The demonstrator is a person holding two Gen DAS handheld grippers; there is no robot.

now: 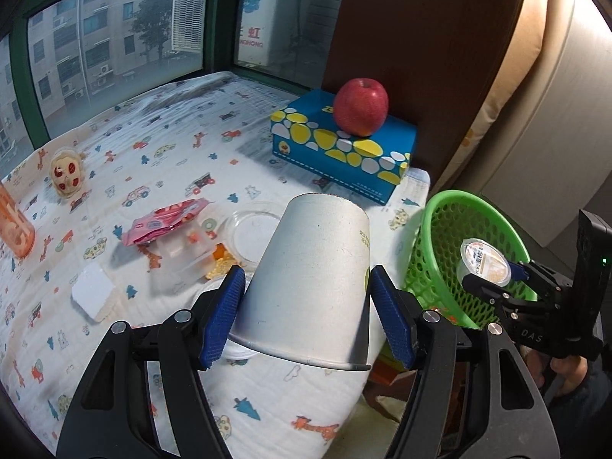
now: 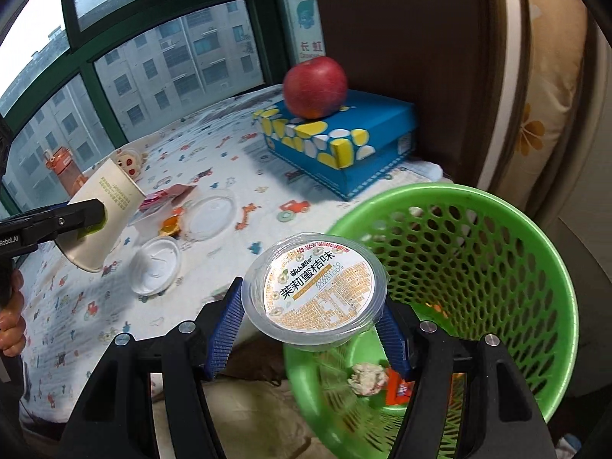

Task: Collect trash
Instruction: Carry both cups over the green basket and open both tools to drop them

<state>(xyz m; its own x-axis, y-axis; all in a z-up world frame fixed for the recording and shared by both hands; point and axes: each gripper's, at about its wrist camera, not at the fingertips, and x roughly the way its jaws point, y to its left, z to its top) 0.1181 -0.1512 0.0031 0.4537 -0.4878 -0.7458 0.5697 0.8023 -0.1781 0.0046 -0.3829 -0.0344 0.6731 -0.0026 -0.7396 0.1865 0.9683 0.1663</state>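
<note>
My left gripper (image 1: pixel 308 308) is shut on an upturned white paper cup (image 1: pixel 310 279) and holds it above the printed cloth; the cup also shows in the right wrist view (image 2: pixel 103 210). My right gripper (image 2: pixel 313 325) is shut on a clear jelly cup (image 2: pixel 315 292) with a printed lid, held over the near rim of the green mesh basket (image 2: pixel 497 267). The basket (image 1: pixel 440 237) holds a crumpled paper ball (image 2: pixel 367 378) and an orange wrapper (image 2: pixel 397 390). A pink wrapper (image 1: pixel 168 220), clear plastic lids (image 1: pixel 252 237), a clear tray (image 1: pixel 187 264) and a white lid (image 2: pixel 157 266) lie on the cloth.
A red apple (image 1: pixel 361 105) sits on a blue box (image 1: pixel 344 145) at the back right. An orange bottle (image 1: pixel 15 225) and a small toy (image 1: pixel 67 174) stand at the left. Windows lie behind. A brown panel (image 1: pixel 420 57) and a curtain rise at the right.
</note>
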